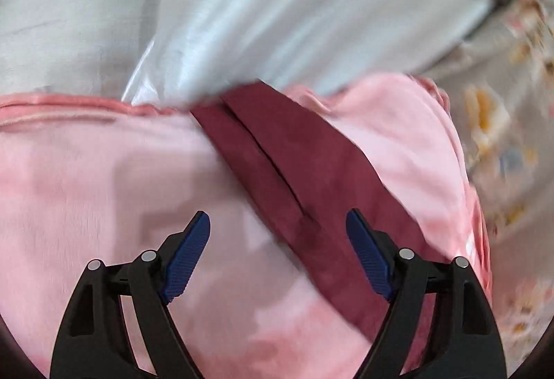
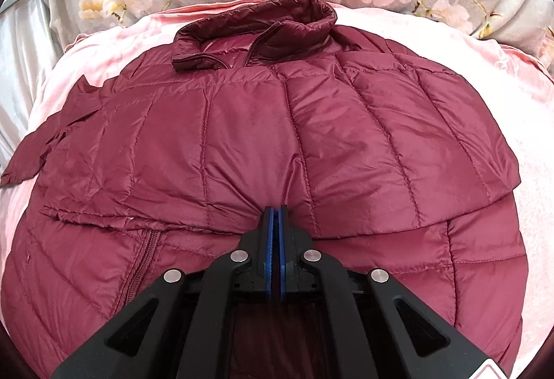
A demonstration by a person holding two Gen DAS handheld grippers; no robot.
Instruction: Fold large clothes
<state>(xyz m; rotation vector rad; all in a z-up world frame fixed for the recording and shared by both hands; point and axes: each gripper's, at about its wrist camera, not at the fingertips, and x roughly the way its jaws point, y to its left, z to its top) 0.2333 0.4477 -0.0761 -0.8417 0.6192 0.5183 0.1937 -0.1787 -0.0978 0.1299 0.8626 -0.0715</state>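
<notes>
Right gripper (image 2: 276, 214) pinches maroon jacket (image 2: 263, 136), collar (image 2: 256, 32) pointing away.

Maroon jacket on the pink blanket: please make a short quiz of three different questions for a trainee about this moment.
1. True or false: the left gripper is shut on the maroon puffer jacket.
2. Multiple choice: what lies directly under the jacket? A) bare wood B) a pink blanket C) a green towel
3. Fill in: the right gripper has its blue pads pressed ______ at the edge of a folded layer of the jacket.

Key:
1. False. Its jaws stand wide apart above the blanket, near a strip of the maroon fabric.
2. B
3. together. Whether fabric is pinched between them cannot be told.
</notes>
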